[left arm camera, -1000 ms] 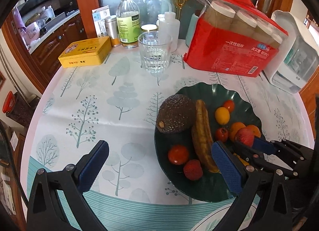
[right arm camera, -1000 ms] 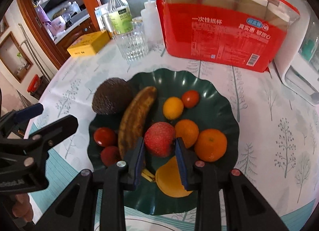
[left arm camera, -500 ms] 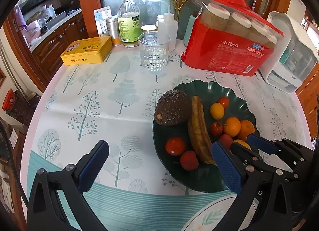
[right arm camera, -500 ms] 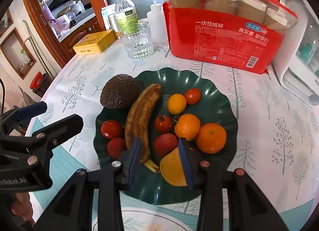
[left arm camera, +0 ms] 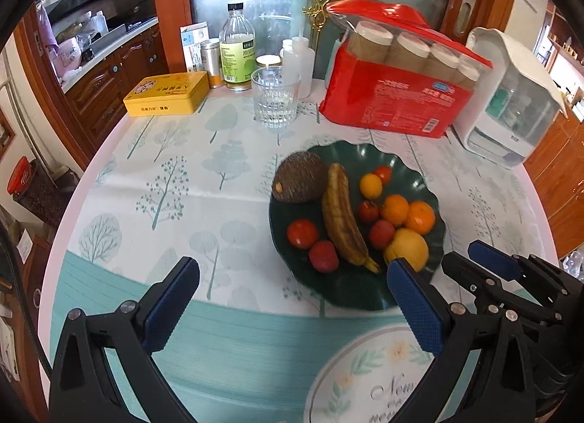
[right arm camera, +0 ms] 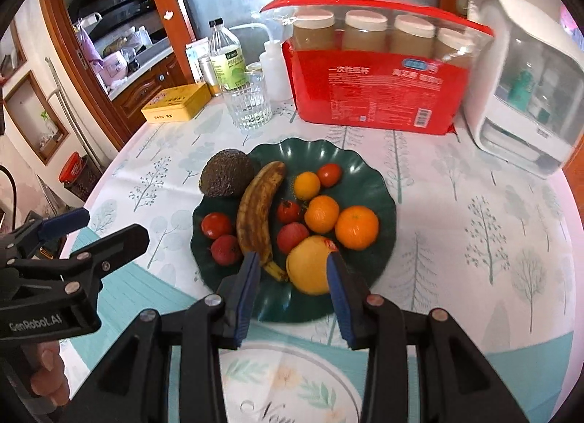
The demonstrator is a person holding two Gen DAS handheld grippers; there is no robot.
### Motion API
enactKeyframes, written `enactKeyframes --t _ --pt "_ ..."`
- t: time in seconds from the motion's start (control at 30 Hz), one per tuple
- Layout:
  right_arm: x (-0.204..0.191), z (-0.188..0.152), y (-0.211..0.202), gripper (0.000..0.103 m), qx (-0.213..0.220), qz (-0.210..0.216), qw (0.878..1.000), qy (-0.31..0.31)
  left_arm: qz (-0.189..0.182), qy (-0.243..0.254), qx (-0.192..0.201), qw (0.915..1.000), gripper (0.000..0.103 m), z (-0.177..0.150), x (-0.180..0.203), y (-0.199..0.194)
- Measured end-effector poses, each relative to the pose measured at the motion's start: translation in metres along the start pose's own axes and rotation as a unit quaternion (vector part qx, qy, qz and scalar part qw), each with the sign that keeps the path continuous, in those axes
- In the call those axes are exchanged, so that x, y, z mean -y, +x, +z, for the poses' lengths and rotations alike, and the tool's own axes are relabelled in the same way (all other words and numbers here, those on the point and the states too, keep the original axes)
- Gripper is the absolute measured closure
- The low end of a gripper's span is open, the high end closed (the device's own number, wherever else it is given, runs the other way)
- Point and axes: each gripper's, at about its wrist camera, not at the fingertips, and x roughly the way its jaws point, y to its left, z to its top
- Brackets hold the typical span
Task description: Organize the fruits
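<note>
Your scalloped dark green plate (right arm camera: 379,182) holds a rough brown avocado (right arm camera: 227,172), a spotted banana (right arm camera: 257,207), 2 glossy oranges (right arm camera: 357,227) and a smooth yellow fruit (right arm camera: 310,269). Your right gripper (right arm camera: 294,288) gapes empty near that fruit; your left gripper (left arm camera: 292,298) spreads wide, holding nothing.

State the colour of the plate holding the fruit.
Dark green, with a scalloped rim; the plate shows best in the right wrist view.

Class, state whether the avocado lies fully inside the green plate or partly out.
Partly out: the avocado overhangs the green plate rim at its back left, above the tablecloth.
</note>
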Motion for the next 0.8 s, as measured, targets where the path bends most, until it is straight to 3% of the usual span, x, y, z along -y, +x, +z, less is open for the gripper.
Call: enactKeyframes --t 0.43,0.8 --pt "0.006 -0.087 -0.066 0.065 0.003 0.006 0.999 0.036 -0.011 0.004 -0.009 0.9999 0.001 -0.08 0.016 -0.047" --pt "0.002 -0.127 -0.139 0.063 0.013 -0.002 0.998 0.055 -0.03 0.025 0.008 0.9992 0.001 -0.128 0.034 -0.123"
